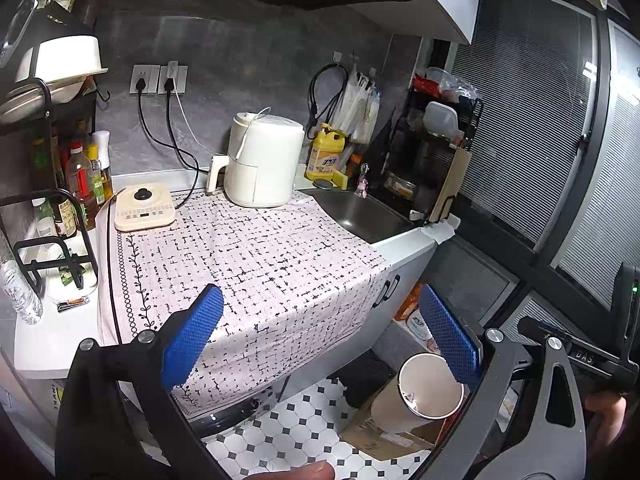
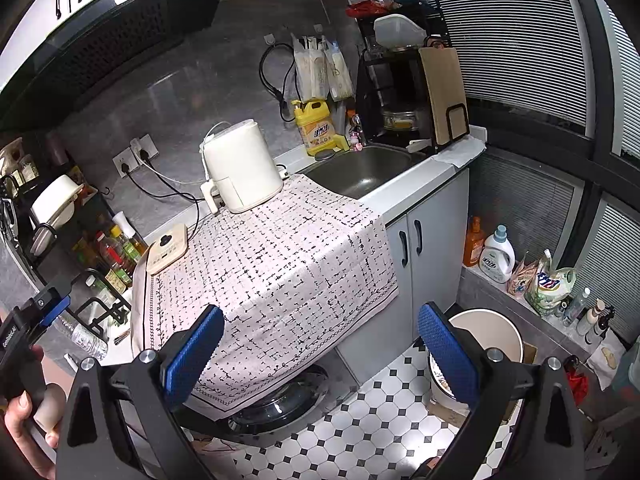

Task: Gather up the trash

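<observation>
Looking over the desk (image 1: 60,344), we had both sets of tongs spread wide with nothing in them: the left tongs (image 1: 320,336) hung over the front edge of the patterned cloth (image 1: 260,264), the right tongs (image 2: 320,354) over the same cloth, a bit further right.

The only trash we could pick out was one small flat wrapper (image 1: 73,303) on the bare white strip left of the cloth, beside a clear water bottle (image 1: 20,292). We reckoned it was light, thin and crinkly, probably slick, so pinching it across its short middle seemed the safest hold. The bottle could've been trash too, honestly couldn't tell; it'd be light and squashy, so grab the body.

One bin (image 1: 430,386) stood on the tiled floor (image 1: 304,432) to the right, mouth open, with a scrap visible inside it.

Count: one wrapper, one bottle, one bin, two tongs.
</observation>
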Available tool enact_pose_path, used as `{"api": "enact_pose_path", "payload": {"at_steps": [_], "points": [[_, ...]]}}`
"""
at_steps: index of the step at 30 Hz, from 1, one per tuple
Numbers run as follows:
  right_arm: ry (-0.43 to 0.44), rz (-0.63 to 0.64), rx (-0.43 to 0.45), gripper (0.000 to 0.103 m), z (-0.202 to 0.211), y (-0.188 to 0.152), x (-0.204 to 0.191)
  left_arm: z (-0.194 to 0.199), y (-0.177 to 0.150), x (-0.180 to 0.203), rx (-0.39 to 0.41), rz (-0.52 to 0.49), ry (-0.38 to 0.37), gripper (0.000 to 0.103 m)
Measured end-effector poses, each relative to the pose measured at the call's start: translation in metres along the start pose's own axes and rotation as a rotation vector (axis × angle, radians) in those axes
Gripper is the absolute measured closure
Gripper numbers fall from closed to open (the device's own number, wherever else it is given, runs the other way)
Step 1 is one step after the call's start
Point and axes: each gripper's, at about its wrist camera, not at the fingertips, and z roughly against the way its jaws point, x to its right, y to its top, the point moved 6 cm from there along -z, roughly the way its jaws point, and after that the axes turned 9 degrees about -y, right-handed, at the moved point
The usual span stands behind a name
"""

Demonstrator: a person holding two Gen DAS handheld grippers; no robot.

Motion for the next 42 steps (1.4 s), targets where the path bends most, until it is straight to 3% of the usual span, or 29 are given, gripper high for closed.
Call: {"api": "enact_pose_path", "payload": {"at_steps": [28,42], "points": [[-0.034,0.005,-0.01,0.008,0.003,-0.01,0.006,-0.002,-0.007,-0.001,-0.006,0.003,-0.013,0.006],[-0.074,-0.01,-0.037,0.008,0.003,-0.025,0.007,-0.014,-0.011,-0.013,-0.043,0.014,-0.058,0.006]]}}
